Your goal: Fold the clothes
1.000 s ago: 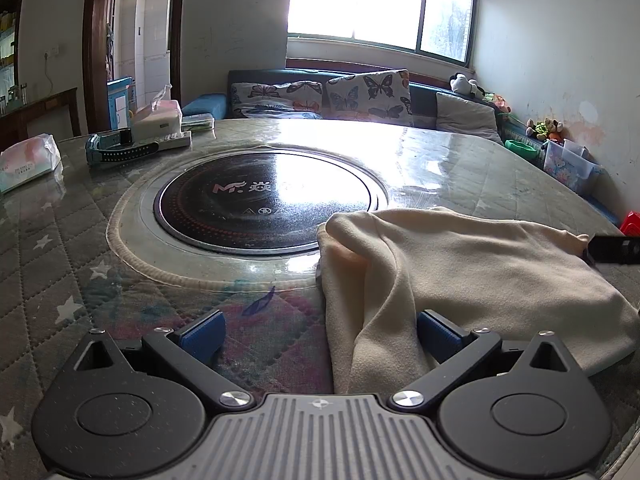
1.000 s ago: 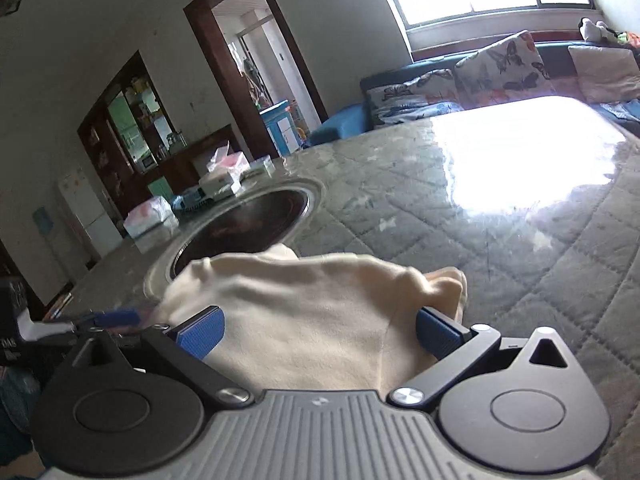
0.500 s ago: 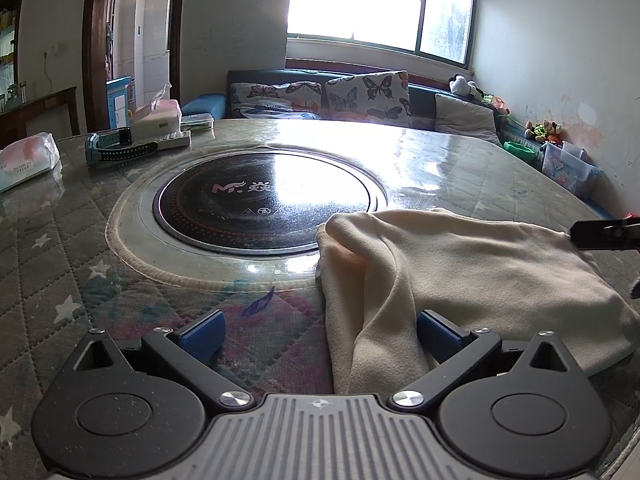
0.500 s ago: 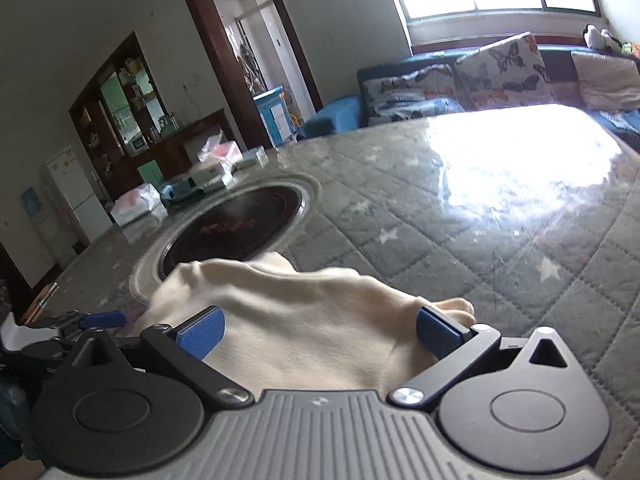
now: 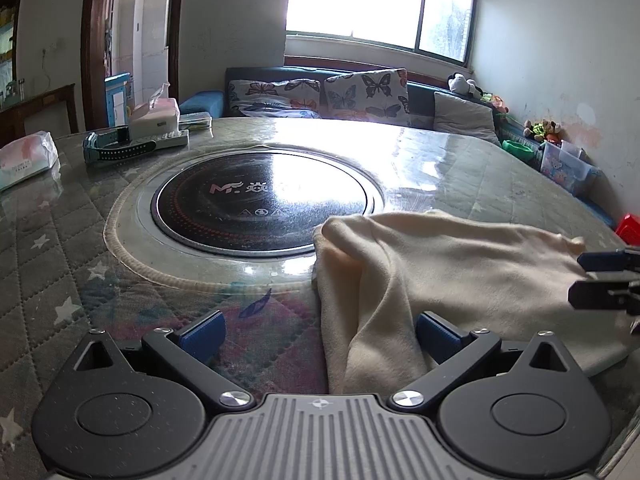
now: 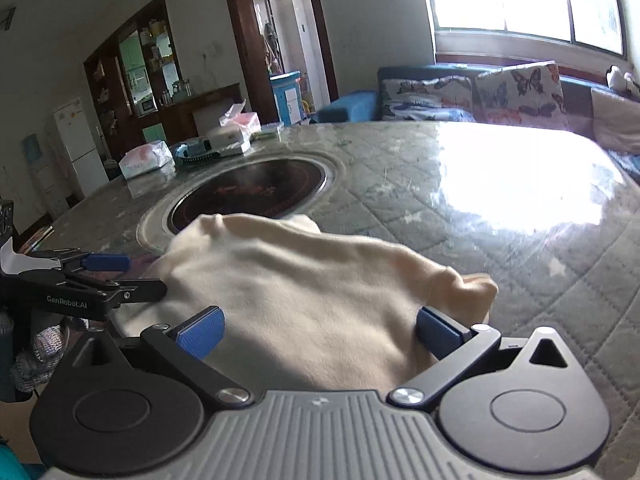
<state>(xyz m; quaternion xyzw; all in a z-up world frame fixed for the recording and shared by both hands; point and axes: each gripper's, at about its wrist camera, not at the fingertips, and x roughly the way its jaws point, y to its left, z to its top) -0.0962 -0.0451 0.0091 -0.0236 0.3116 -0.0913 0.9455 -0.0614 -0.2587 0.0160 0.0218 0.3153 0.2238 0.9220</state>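
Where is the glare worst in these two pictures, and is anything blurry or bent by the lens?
Left wrist view: the window is blown out white and mirrors off the glossy table; walls bow at the frame's edges. Right wrist view: a big white glare patch washes out the tabletop quilting, and the door frame leans from fisheye distortion. The cream garment stays sharp in both.

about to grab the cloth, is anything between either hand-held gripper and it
Nothing visible is in the way. The cream cloth already lies between the open fingers of the left hand-held gripper and of the right hand-held gripper. The tissue packs and boxes sit far across the table, beyond the black cooktop.
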